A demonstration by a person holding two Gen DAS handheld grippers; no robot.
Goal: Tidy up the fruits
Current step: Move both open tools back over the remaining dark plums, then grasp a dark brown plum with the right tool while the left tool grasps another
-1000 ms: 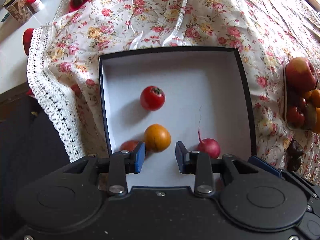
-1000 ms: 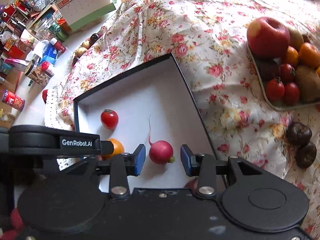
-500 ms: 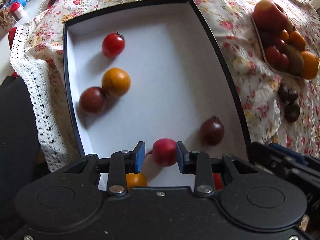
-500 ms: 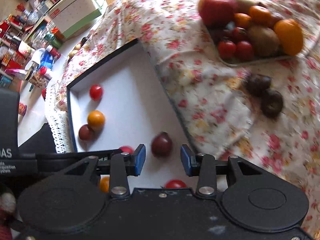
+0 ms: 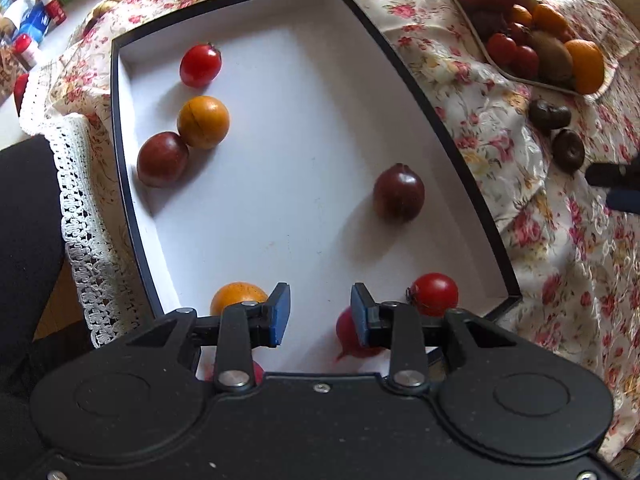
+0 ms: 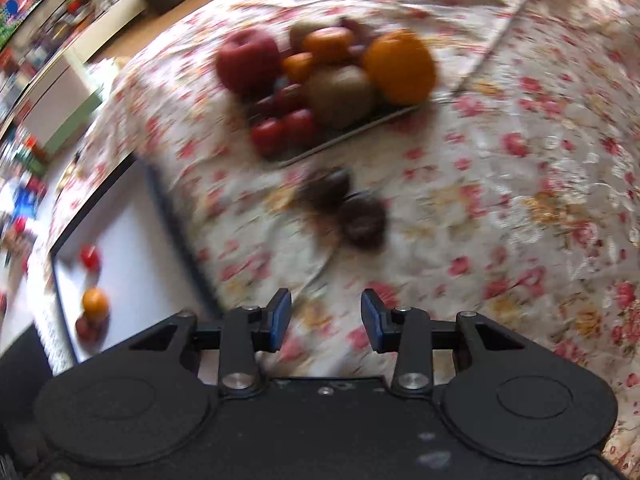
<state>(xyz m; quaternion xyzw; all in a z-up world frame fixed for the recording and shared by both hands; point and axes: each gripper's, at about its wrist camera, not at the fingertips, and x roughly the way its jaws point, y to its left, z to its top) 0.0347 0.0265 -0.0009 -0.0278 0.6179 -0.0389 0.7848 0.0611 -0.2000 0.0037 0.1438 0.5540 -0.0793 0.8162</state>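
The two dark fruits (image 6: 344,210) are lying loose on the floral cloth (image 6: 520,184), touching each other, between the fruit plate (image 6: 352,130) and the box (image 6: 160,200). From the right gripper (image 6: 326,322) they are sitting at about twelve o'clock, near and a little ahead of its blue pads (image 6: 280,322), their pair line running from ten to four o'clock. That view is blurring, so finer detail is hard to read. The right gripper's jaws are standing apart with nothing between them, so it is likely the nearer tool for the next pick. The left gripper (image 5: 318,316) is hovering over the box's near end, jaws also apart and empty, with a pink radish (image 5: 348,338) partly hidden at its four o'clock and a cherry tomato (image 5: 434,294) at two o'clock.
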